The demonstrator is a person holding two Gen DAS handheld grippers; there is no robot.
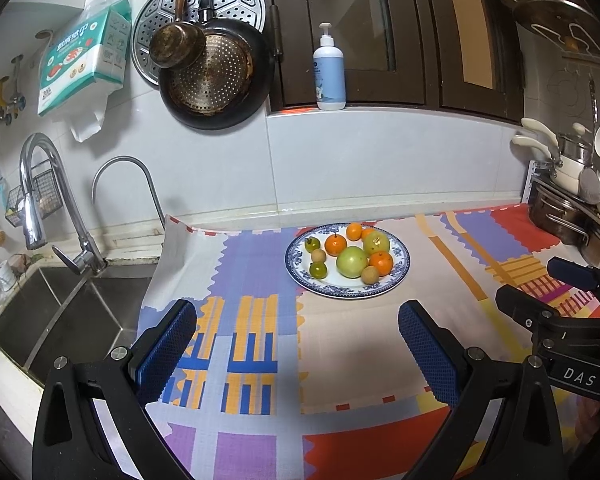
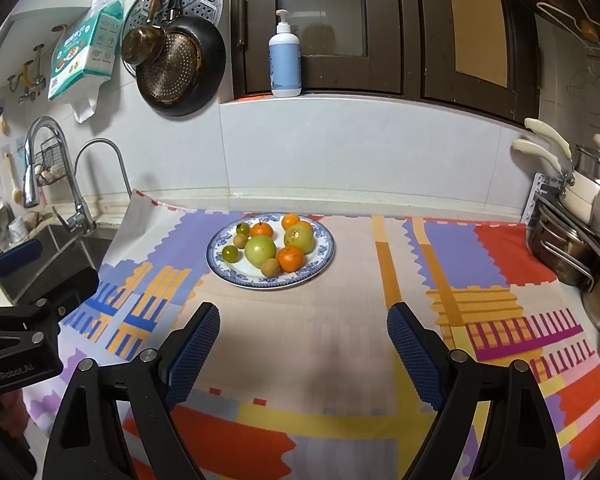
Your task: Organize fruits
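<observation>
Fruits [image 1: 350, 254] all heaped on plate [image 1: 398, 276] | left gripper [image 1: 298, 346], right gripper [image 2: 302, 344] hover near, jaws spread, empty | sorted or awaiting sorting: unclear

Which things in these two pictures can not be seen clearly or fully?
- Fourth orange: left wrist view, mostly hidden behind the green fruit.
- Sink: right wrist view, largely blocked by the left gripper; its bottom is dark in both.
- Pans at the right: cut off by the edge in both views.
- Print on the bottle: too small to read.
</observation>
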